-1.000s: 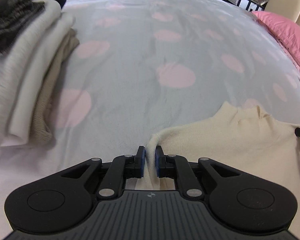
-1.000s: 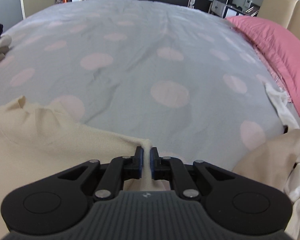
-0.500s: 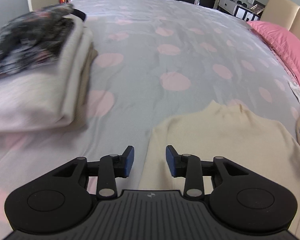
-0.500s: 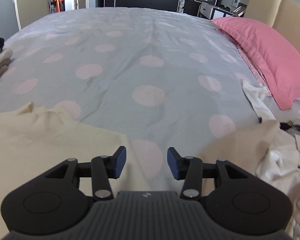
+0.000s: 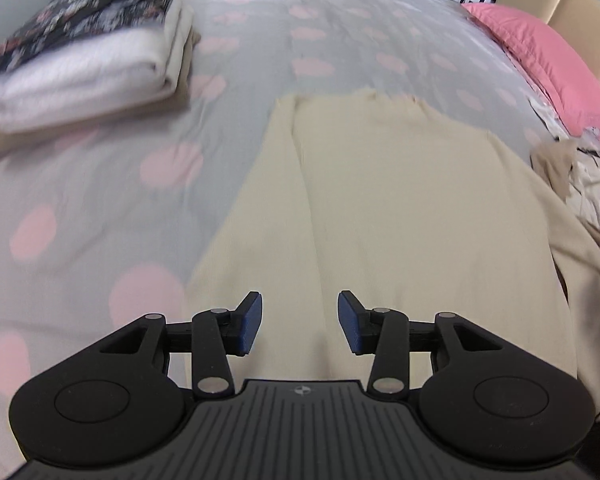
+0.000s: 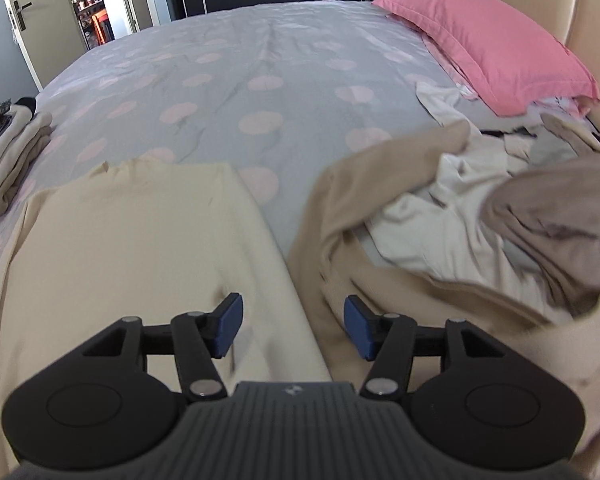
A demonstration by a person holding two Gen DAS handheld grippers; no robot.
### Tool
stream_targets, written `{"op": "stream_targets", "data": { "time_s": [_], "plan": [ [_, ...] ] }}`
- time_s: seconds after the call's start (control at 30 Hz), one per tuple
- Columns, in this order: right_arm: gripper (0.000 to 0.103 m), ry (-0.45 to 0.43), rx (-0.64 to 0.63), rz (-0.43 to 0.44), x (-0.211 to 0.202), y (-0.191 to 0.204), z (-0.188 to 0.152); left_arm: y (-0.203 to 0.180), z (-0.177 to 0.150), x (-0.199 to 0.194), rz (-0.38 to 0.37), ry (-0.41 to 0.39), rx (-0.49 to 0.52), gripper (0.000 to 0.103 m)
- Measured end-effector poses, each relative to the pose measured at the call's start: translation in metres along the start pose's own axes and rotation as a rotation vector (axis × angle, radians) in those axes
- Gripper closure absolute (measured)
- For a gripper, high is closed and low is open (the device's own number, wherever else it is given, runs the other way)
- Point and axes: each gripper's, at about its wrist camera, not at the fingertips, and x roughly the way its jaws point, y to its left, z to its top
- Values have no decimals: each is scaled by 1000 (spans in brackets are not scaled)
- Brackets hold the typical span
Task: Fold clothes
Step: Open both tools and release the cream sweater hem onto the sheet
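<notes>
Bedspread [image 6: 260,64] holds cream sweater [image 5: 380,200] between folded stack [image 5: 84,60] and crumpled pile [image 6: 480,208].

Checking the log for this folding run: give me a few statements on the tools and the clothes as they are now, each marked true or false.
1. The left tool is open, gripping nothing. True.
2. The right tool is shut on the cream sweater. False: it is open, above the sweater's right edge.
3. A folded stack lies left of the sweater. True.
4. The pink pillow sits on the folded stack. False: it lies at the headboard, on the right.
5. Unfolded clothes are heaped right of the sweater. True.
</notes>
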Motion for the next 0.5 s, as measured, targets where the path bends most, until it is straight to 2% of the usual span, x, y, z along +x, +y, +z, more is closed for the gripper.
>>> {"op": "stream_targets", "data": {
  "time_s": [0.13,0.3,0.5],
  "plan": [
    [45,21,-9,-32,-10,-12,-27,5,-30,0,-11,34,-45,63],
    [45,70,35,-34,-19,-31,-59,10,-62,3,8,82,-52,63],
    [47,170,56,-15,-11,-45,-93,14,-72,2,8,85,-93,63]
  ]
}}
